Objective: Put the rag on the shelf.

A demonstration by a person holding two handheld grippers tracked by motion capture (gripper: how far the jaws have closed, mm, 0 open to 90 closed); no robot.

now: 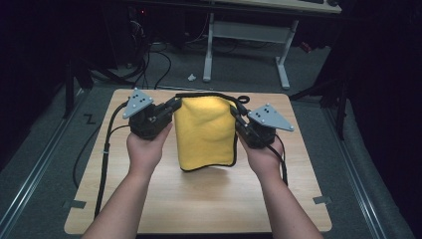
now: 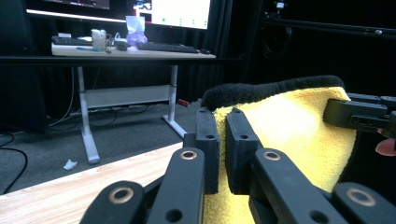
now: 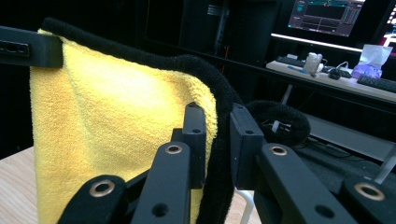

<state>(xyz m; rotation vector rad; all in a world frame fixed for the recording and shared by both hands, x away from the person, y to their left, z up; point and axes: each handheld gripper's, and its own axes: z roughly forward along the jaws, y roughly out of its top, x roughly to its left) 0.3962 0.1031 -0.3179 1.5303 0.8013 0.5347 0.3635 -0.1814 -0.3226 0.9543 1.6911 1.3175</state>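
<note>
— Towel (image 1: 206,132) time! Why is the yellow cloth hanging up like that?

— Each top corner is pinched. The left gripper (image 1: 172,107) squeezes one corner, the right gripper (image 1: 236,113) squeezes the other, so it hangs flat between them.

— Where is it now?

— Over the table (image 1: 199,199). Its bottom edge looks just above the wood, or maybe brushing it. I cannot tell.

Overhead light falling on wooden table (image 1: 199,199), room around table sinking into darkness. Yellow cloth (image 1: 206,132) glowing bright, throwing soft shadow on table beneath it. Monitors (image 2: 180,11) behind table glaring. Near jaws blurring slightly.
</note>
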